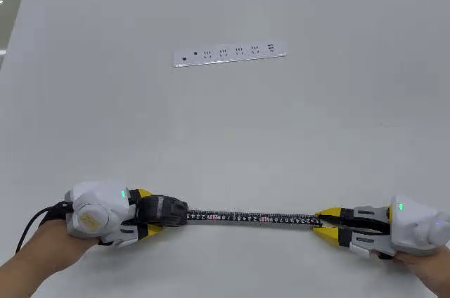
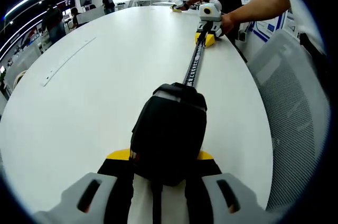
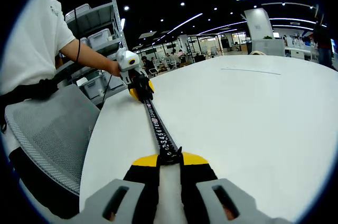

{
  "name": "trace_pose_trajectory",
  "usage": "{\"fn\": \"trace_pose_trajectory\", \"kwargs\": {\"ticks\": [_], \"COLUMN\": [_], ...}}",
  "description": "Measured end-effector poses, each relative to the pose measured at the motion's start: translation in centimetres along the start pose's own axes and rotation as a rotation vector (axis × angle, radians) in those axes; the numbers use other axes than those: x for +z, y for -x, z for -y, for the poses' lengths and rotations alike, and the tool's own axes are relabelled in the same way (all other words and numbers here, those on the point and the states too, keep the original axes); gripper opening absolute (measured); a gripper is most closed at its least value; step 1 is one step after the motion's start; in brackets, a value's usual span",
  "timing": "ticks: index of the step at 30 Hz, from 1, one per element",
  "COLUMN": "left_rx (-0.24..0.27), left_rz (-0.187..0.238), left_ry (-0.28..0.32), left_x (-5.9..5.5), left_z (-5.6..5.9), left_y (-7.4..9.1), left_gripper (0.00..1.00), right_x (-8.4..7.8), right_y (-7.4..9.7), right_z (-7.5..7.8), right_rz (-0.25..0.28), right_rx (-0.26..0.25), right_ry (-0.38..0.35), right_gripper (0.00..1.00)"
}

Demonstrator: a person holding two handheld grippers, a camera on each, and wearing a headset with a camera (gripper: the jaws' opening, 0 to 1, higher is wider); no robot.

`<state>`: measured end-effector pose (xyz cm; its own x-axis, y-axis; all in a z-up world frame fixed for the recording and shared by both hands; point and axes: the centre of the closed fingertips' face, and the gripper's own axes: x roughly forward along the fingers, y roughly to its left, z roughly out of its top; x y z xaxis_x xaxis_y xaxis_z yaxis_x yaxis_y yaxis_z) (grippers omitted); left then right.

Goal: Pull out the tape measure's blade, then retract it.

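Observation:
The black tape measure case sits between the jaws of my left gripper at the lower left of the white table; up close the tape measure case bulks over my left gripper, which is shut on it. Its black blade with printed numbers runs right across the table to my right gripper, which is shut on the blade's end hook. Along the right gripper view, the blade stretches from my right gripper back to the case.
A white power strip lies flat farther back on the table. A grey mesh chair stands by the near edge. Shelves and other people are in the room beyond.

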<state>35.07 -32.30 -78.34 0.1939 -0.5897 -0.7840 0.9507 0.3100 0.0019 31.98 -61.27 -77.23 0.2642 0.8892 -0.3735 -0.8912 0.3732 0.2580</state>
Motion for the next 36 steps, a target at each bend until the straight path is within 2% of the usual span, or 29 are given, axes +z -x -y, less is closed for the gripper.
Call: {"fn": "trace_pose_trajectory", "kwargs": {"ticks": [4,7,11,15,17,24,31,36], "left_rx": [0.032,0.036,0.034,0.036,0.040,0.056,0.076,0.087], "left_rz": [-0.004,0.012,0.014,0.029,0.020,0.045,0.064,0.078], "left_ry": [0.023,0.045,0.051,0.092,0.093,0.134,0.149,0.167], "left_x": [-0.1,0.2,0.2,0.1,-0.1,0.2,0.4,0.7], "left_z": [-0.5,-0.7,-0.6,-0.5,-0.4,-0.3,-0.5,-0.6], "left_y": [0.0,0.0,0.2,0.3,0.3,0.7,0.8,1.2], "left_gripper": [0.42,0.51,0.51,0.53,0.55,0.60,0.62,0.62], "right_x": [0.0,0.0,0.2,0.5,0.5,1.0,1.4,1.5], "right_y": [-0.3,-0.5,-0.8,-1.1,-1.0,-0.8,-0.7,-0.8], "right_z": [-0.1,0.0,-0.2,-0.5,-0.4,-0.3,-0.1,-0.2], "right_rz": [-0.011,-0.011,-0.012,-0.005,-0.006,0.014,0.031,0.023], "right_rx": [0.001,-0.004,-0.011,-0.027,-0.038,-0.071,-0.091,-0.101], "right_ry": [0.007,0.002,-0.003,-0.016,-0.018,-0.052,-0.067,-0.068], "right_gripper": [0.16,0.18,0.23,0.27,0.30,0.39,0.40,0.40]}}
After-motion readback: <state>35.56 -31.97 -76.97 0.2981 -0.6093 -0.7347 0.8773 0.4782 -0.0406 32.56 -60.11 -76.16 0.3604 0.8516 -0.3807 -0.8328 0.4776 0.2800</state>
